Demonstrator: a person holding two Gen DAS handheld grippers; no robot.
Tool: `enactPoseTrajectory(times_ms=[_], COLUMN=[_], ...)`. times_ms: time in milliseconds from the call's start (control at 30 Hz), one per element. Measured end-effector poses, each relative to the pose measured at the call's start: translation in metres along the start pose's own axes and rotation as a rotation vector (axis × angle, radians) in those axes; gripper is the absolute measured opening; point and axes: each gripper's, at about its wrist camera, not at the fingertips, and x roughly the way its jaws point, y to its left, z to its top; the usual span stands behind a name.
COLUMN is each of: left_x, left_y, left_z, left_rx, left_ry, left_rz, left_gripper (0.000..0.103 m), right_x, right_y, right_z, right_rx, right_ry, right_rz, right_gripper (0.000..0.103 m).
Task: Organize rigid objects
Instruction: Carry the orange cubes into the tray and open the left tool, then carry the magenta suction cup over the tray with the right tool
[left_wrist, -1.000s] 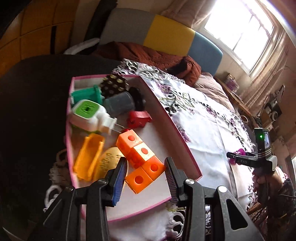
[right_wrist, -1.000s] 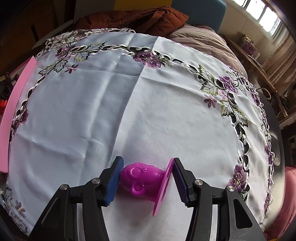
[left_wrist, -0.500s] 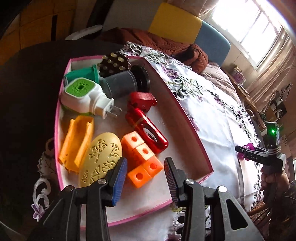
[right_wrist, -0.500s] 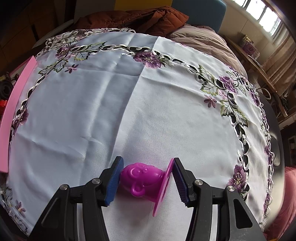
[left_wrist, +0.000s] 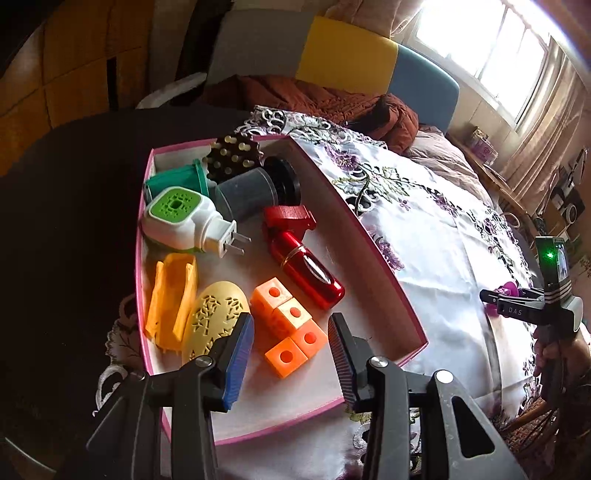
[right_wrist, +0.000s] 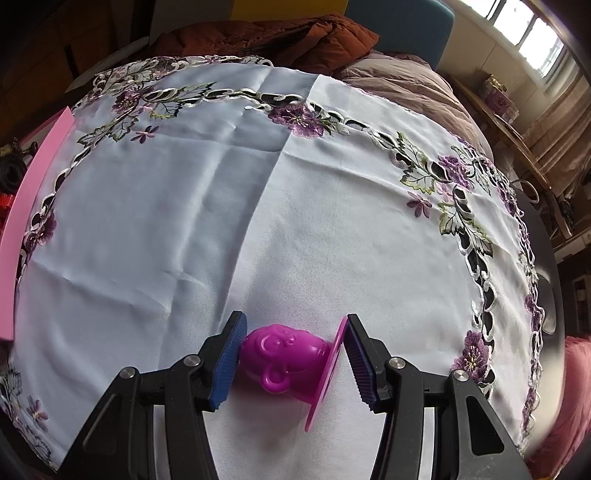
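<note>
Squeezing the purple monkey mold (right_wrist: 284, 356) sideways, the right gripper (right_wrist: 293, 354) is holding it over the desk; the pink box (right_wrist: 35, 206) is waiting at nine o'clock, left gripper (left_wrist: 291, 347) hanging open

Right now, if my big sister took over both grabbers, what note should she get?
Left gripper: open, empty, over the near end of the pink box.
Right gripper: shut on the purple monkey toy, low over the white tablecloth; I cannot tell if the toy touches it.
Done: the box already holds the orange cubes, red clip, plug-in freshener, yellow egg-shaped case, orange tray piece, grey cylinder, green cup and a dark studded piece.
Left: probably carry the monkey toy over to the box and let go.
</note>
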Motion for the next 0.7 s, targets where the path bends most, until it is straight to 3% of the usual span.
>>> enactPoseTrajectory(times_ms=[233,700], left_x=[-0.013,-0.027], left_y=[0.001,0.027], left_z=[0.002,0.004], left_rx=[0.003,-0.085], left_ry=[-0.035,-0.074], left_rz=[0.030,0.111], left_gripper=[0.042,0.042], right_x=[-0.001,-0.005], right_y=[0.000,-0.003], right_z=[0.000,0.001], right_rx=[-0.002,0.034], right_ry=[-0.002,-0.006], right_rz=[-0.002,0.042], right_gripper=[0.054,0.054])
